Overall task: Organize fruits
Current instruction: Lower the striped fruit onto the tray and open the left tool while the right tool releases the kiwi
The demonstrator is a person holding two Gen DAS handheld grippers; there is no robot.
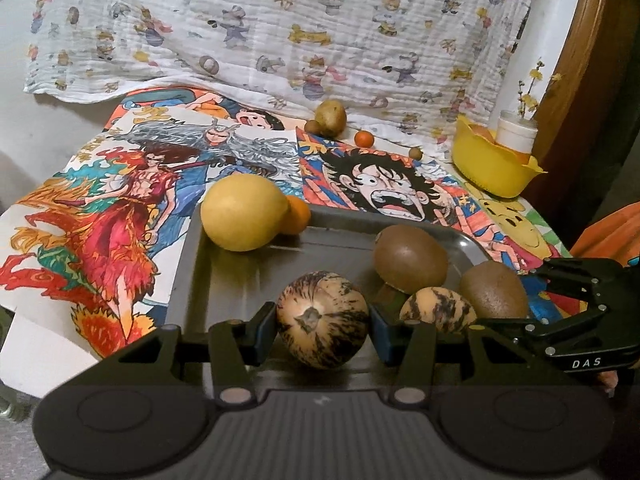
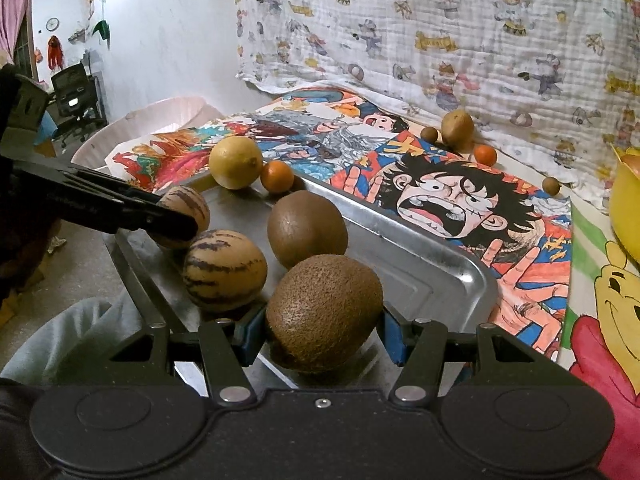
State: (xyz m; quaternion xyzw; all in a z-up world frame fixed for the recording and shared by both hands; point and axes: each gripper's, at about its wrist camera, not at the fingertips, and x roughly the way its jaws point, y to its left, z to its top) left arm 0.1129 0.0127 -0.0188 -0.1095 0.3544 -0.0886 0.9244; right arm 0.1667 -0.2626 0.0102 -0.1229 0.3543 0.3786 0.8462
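**Observer:** What is each claw holding?

**Me:** In my left wrist view, the left gripper (image 1: 322, 326) is clamped on a striped pepino melon (image 1: 322, 320), low in the middle of the frame: cream skin, dark purple streaks, egg-shaped, its dried stem scar facing me. My right gripper (image 2: 322, 330) has its blue pads pressed against a kiwi (image 2: 324, 312), fuzzy and matte brown, in the lower centre of the right wrist view.

**Observer:** And where are they?

**Me:** Both are over the near end of the steel tray (image 2: 440, 276), shiny with rounded corners. A second pepino (image 2: 225, 270), a smoother kiwi (image 2: 306, 230), a yellow lemon (image 2: 235, 162) and a small tangerine (image 2: 277, 176) are in it, the last two at its far end.

**Observer:** Anything unclear?

**Me:** I cannot tell whether my kiwi touches the tray floor (its underside is hidden). In the right wrist view the left gripper's finger covers part of its pepino, and the yellow bowl (image 2: 624, 208) is cut off at the right edge. Small fruits on the cartoon-print paper near the quilted cloth (image 2: 480, 40) are too small to name.
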